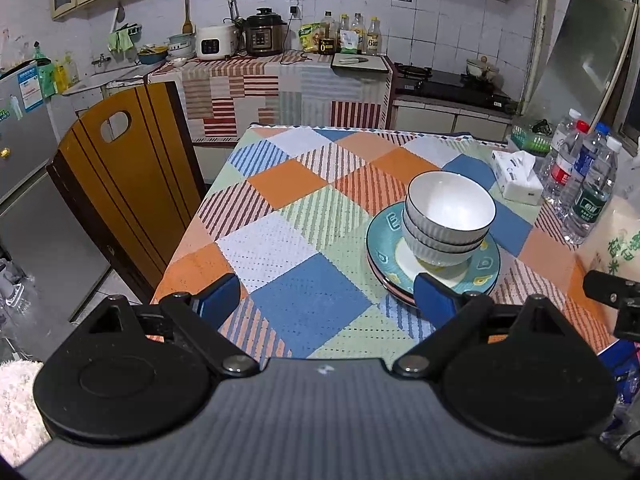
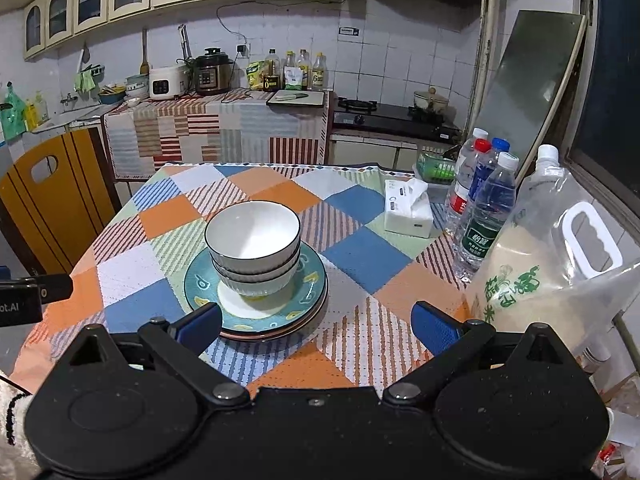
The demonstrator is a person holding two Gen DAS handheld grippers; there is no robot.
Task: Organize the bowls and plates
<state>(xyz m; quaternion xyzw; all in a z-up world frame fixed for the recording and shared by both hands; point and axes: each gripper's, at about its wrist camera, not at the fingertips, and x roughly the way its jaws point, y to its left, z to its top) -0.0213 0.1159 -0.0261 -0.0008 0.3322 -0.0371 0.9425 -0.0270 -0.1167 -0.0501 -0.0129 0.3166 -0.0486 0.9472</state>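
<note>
Right wrist: bowls [image 2: 253,248] beyond spread jaws.

white bowls [image 2: 253,240] nested, atop stacked plates [image 2: 308,300]

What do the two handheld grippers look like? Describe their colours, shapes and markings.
Both the left gripper and the right gripper have black bodies with two round discs, black linkage arms joined by silver rivets, and blue ribbed pads. The left gripper's side, seen from the right camera, bears white lettering.
</note>
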